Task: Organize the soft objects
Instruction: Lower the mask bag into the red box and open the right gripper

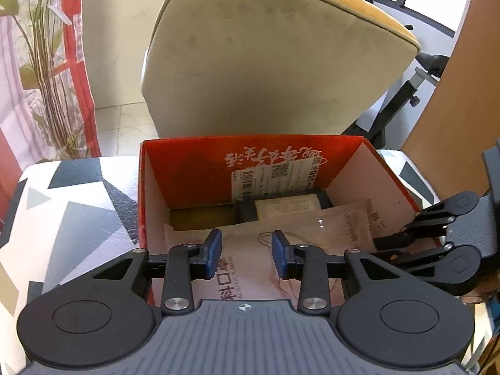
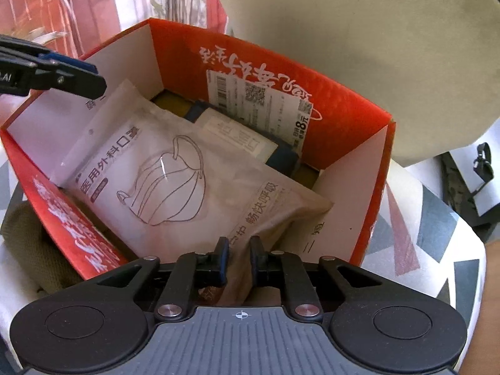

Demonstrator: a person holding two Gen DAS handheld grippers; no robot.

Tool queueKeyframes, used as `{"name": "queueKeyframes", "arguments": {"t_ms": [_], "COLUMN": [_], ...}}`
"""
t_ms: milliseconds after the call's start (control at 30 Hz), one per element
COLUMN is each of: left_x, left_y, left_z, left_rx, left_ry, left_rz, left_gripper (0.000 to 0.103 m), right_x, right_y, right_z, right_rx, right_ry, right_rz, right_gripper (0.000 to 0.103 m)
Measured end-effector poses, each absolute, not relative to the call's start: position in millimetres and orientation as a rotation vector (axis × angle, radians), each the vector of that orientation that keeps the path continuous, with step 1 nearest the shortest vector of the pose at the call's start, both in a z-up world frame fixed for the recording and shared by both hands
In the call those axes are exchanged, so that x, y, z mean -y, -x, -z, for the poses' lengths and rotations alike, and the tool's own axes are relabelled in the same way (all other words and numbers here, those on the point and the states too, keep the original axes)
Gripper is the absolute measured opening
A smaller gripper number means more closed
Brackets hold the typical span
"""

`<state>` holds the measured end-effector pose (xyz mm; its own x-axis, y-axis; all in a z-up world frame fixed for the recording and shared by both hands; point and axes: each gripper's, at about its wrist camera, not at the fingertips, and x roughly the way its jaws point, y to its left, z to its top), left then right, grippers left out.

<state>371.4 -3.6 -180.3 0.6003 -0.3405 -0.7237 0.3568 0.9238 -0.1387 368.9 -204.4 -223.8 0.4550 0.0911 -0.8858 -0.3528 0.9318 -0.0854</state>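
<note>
A red cardboard box (image 1: 312, 150) (image 2: 353, 112) stands on a patterned cushion. Inside lies a flat pack of surgical masks (image 2: 175, 184) (image 1: 250, 268), tilted over a dark-edged packet (image 2: 237, 134) (image 1: 290, 207). My right gripper (image 2: 239, 259) is shut on the mask pack's near edge, which bunches between the pads. It also shows at the right of the left wrist view (image 1: 393, 243). My left gripper (image 1: 247, 254) is open and empty, hovering over the pack at the box's near side. Its fingers (image 2: 72, 75) show at the upper left of the right wrist view.
A beige chair back (image 1: 268, 53) rises right behind the box. A plant (image 1: 47, 62) and red-white curtain stand at the left. The patterned cushion (image 1: 72, 212) spreads left of the box. An olive cloth (image 2: 28, 243) lies outside the box's near left wall.
</note>
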Motion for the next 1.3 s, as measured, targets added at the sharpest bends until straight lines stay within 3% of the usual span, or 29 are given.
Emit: {"name": "queueKeyframes", "arguments": {"t_ms": [100, 267, 333, 433, 700, 1133, 1233, 1300], "left_x": [-0.5, -3.7, -3.1, -2.4, -1.9, -2.5, -4.6, -5.4], "left_y": [-371.6, -373.1, -373.0, -372.6, -372.9, -365.6, -357.6, -350.5], "left_z": [181.5, 183.3, 184.4, 186.1, 190.9, 196.7, 191.9, 187.8], "left_rx": [-0.832, -0.83, -0.829, -0.83, -0.84, -0.845, -0.828, -0.81], "left_ry": [-0.027, -0.019, -0.019, -0.021, -0.044, -0.063, -0.069, -0.087], "left_rz": [0.391, 0.382, 0.381, 0.38, 0.381, 0.373, 0.37, 0.361], "left_gripper": [0.037, 0.037, 0.037, 0.037, 0.037, 0.037, 0.037, 0.037], "right_x": [204.8, 206.7, 208.1, 208.0, 213.5, 202.4, 201.7, 204.0], "right_y": [-362.1, -351.3, -351.3, -357.6, -386.2, -400.2, -394.2, -388.8], "right_z": [218.2, 200.4, 193.3, 195.1, 245.3, 261.8, 255.1, 245.7], "right_rx": [-1.046, -1.021, -1.006, -1.012, -1.177, -1.269, -1.23, -1.179], "right_ry": [0.274, 0.265, 0.245, 0.187, -0.038, 0.011, 0.017, -0.016], "right_rz": [-0.258, -0.289, -0.308, -0.324, -0.237, -0.184, -0.164, -0.16], "right_gripper": [0.023, 0.023, 0.022, 0.008, 0.005, 0.003, 0.007, 0.024]}}
